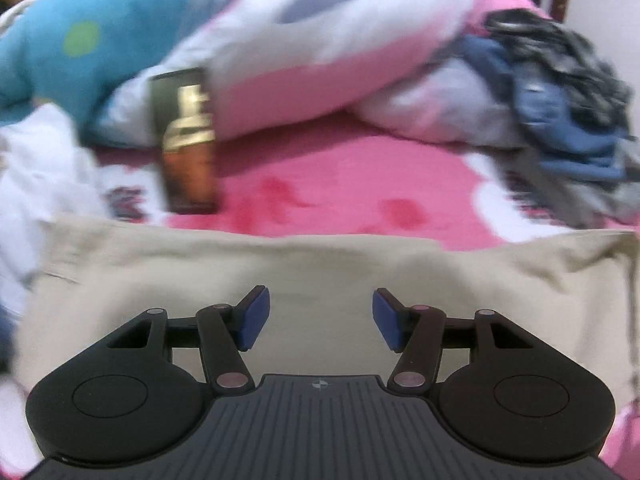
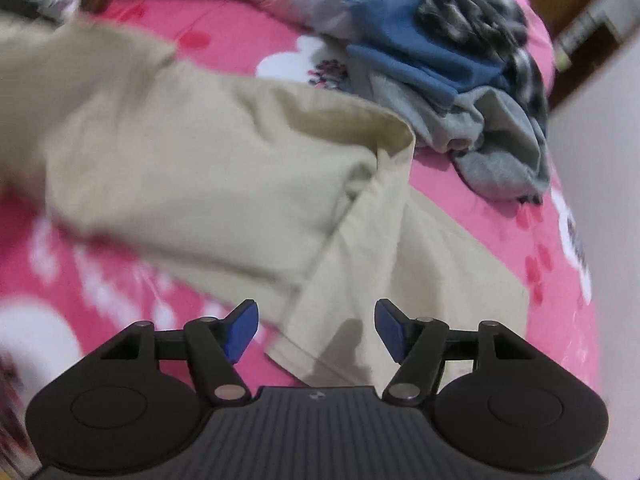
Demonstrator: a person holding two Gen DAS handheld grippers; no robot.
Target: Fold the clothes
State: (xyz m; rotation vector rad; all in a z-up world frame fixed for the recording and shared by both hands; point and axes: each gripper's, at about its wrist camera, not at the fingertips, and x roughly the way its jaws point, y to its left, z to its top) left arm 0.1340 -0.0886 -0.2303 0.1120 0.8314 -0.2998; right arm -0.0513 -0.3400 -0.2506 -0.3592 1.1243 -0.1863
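A beige garment (image 1: 320, 272) lies spread on the pink bedsheet (image 1: 340, 192). My left gripper (image 1: 321, 320) is open and empty, hovering over the garment's flat middle. In the right wrist view the same beige garment (image 2: 224, 168) shows a folded-over part and a hem corner. My right gripper (image 2: 316, 330) is open and empty, with that hem corner lying between and below its blue pads (image 2: 240, 332).
A pile of blue and grey clothes (image 1: 568, 120) sits at the right, also in the right wrist view (image 2: 460, 80). A dark box with a bottle picture (image 1: 186, 144) leans on a pink-white pillow (image 1: 320, 40). White cloth (image 1: 36, 184) lies at left. A wall (image 2: 600, 200) borders the bed's right edge.
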